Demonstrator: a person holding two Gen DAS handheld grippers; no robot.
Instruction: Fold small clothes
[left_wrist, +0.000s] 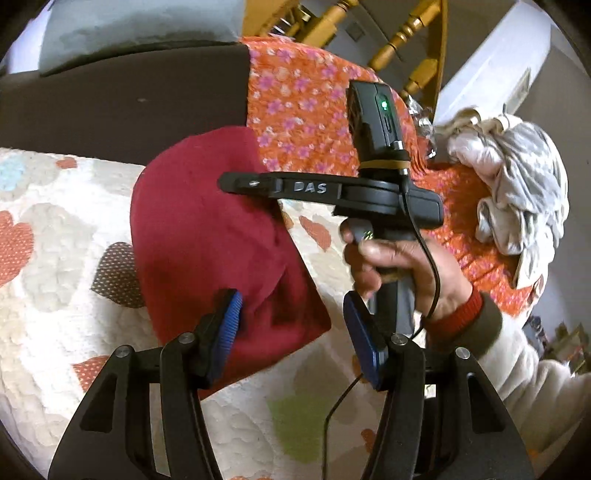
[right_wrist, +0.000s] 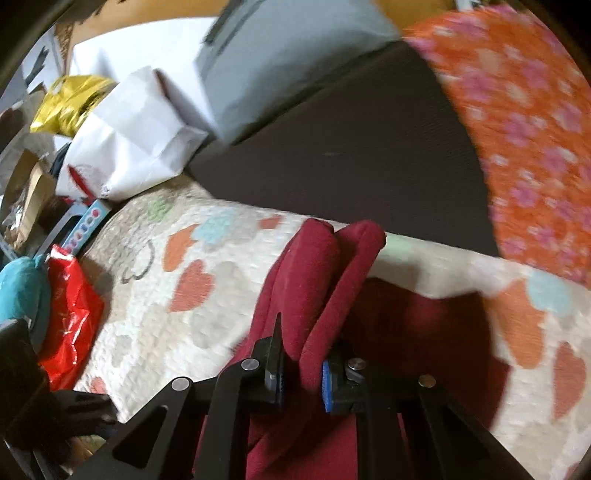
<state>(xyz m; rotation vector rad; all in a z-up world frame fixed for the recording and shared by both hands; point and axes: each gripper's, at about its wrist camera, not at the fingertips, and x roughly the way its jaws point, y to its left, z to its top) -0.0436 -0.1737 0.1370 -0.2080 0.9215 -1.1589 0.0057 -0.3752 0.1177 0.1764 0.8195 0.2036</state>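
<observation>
The right tongs (right_wrist: 301, 373) were clenched on a bunched fold of the red garment (right_wrist: 314, 266), low in the frame's centre on the heart-print quilt (right_wrist: 147, 317); the left tongs (left_wrist: 291, 332) stood released. Carrying that fold across evenly, without dragging, would have served best.

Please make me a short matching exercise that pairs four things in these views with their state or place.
Things:
1. Left tool
2. Right tool
3. Red garment
4. Pale clothes

States or places:
A. crumpled in a heap on the orange floral cloth
B. open, nothing pressed between its pads
C. shut on a fold of red fabric
D. lying on the heart-print quilt, one fold lifted

Pairs: 1-B, 2-C, 3-D, 4-A
</observation>
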